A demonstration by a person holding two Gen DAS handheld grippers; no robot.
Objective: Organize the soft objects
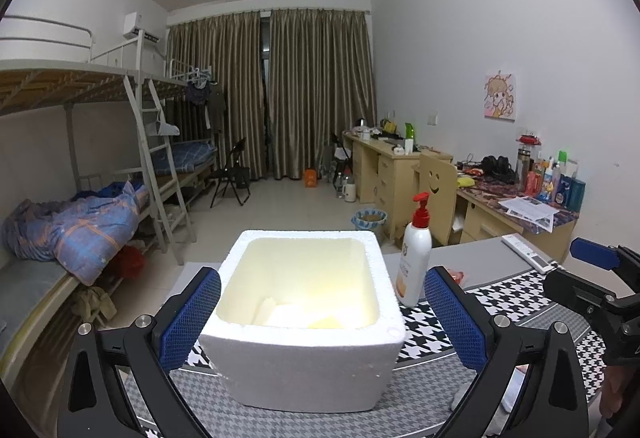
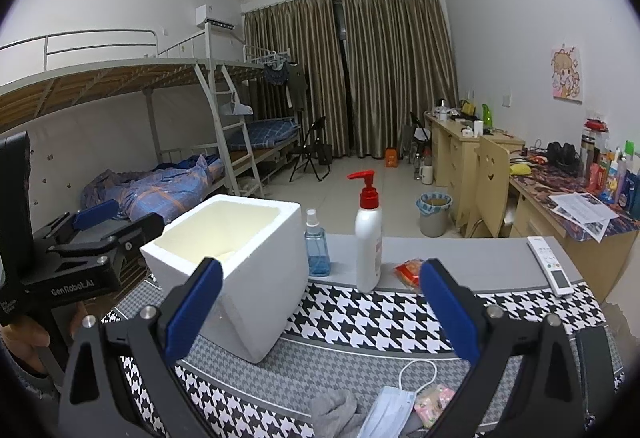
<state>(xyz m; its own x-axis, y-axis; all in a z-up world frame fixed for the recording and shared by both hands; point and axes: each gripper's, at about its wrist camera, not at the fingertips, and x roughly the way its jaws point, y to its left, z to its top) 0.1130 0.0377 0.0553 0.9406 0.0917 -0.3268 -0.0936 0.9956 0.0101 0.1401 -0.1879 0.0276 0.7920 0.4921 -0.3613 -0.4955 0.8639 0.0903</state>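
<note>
The left claw point(image 1: 322, 322) is seen spread wide, its blue-padded fingers point(image 1: 192, 318) standing on either side of a white foam box point(image 1: 304, 342) without touching it; nothing is gripped. The box is set near the left end of the table point(image 2: 480, 262), on a black-and-white houndstooth cloth point(image 2: 372, 318), and pale pieces are seen lying in its bottom, too indistinct to be named.

The right claw point(image 2: 322, 314) is likewise released, its blue pads point(image 2: 448, 312) held well apart above the cloth, with nothing between them. On the body of the left claw, seen at the left edge of the right wrist view, the white lettering "GenRobot.AI" can be read.

Below the right claw, at the near edge of the table, the soft things are found: a grey cloth point(image 2: 334, 412), a light blue face mask point(image 2: 390, 412) with a white ear loop, and a small pink packet point(image 2: 434, 404) just beside the mask.

Toward the far edge, a white pump bottle point(image 2: 369, 238) with a red pump stands upright; its label is printed but cannot be read. A blue spray bottle point(image 2: 317, 246) stands between it and the box, and a red snack packet point(image 2: 408, 272) lies to its right. A white remote control point(image 2: 550, 266) lies near the far right corner.
</note>
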